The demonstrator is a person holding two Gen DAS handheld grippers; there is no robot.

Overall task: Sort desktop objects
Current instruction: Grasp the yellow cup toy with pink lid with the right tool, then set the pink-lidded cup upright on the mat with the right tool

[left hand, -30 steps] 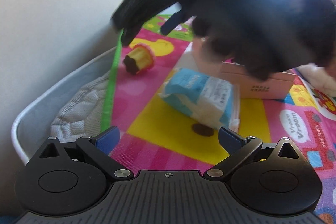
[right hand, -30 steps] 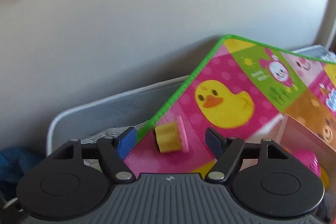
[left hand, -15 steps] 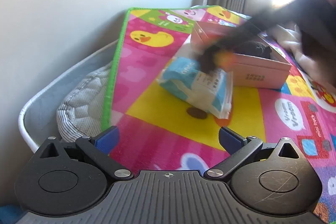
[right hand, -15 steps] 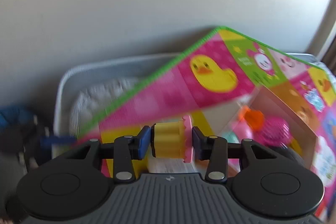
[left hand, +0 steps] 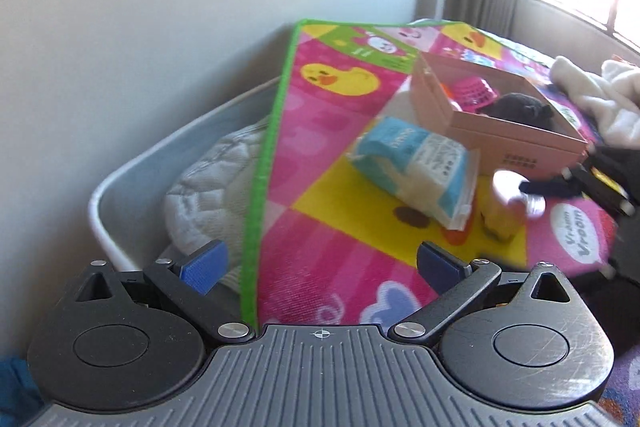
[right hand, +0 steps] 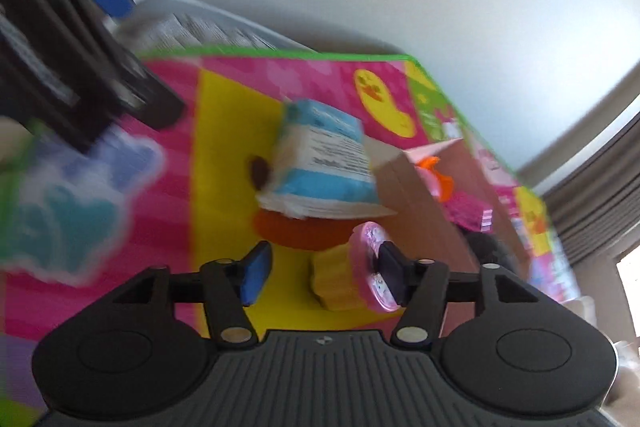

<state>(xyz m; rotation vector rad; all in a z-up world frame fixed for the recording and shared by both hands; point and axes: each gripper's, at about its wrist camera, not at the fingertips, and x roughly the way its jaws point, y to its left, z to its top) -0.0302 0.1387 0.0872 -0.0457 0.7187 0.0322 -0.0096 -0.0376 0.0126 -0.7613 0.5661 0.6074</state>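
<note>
Right wrist view shows the right gripper (right hand: 322, 273) low in the frame with its jaws opening; the yellow cup toy with a pink lid (right hand: 352, 277) sits between them. Its pink lid lies against the right-hand finger, while a clear gap separates the yellow body from the left-hand blue pad (right hand: 254, 277), so the toy is no longer squeezed. Just above the toy, at frame centre, lies the blue-and-white tissue pack (right hand: 324, 167) on the colourful play mat (right hand: 224, 131). Right of the pack stands the open cardboard box (right hand: 424, 195), with orange and pink things inside. The left gripper (right hand: 80, 27) appears blurred in the upper left corner.

In the left wrist view, the left gripper (left hand: 318, 263) fills the bottom of the frame, its blue-padded fingers spread wide with nothing between them, above the mat's (left hand: 332, 155) green edge. The tissue pack (left hand: 416, 171) lies right of centre, touching the front of the cardboard box (left hand: 516, 143). The toy (left hand: 504, 211) shows blurred at right, just beside the pack and in front of the box, with the right gripper's (left hand: 592, 183) dark fingers reaching in from the right edge. A grey bin (left hand: 132, 183) holding quilted cloth sits at left beside the mat. White fabric (left hand: 592, 95) lies at far right.
</note>
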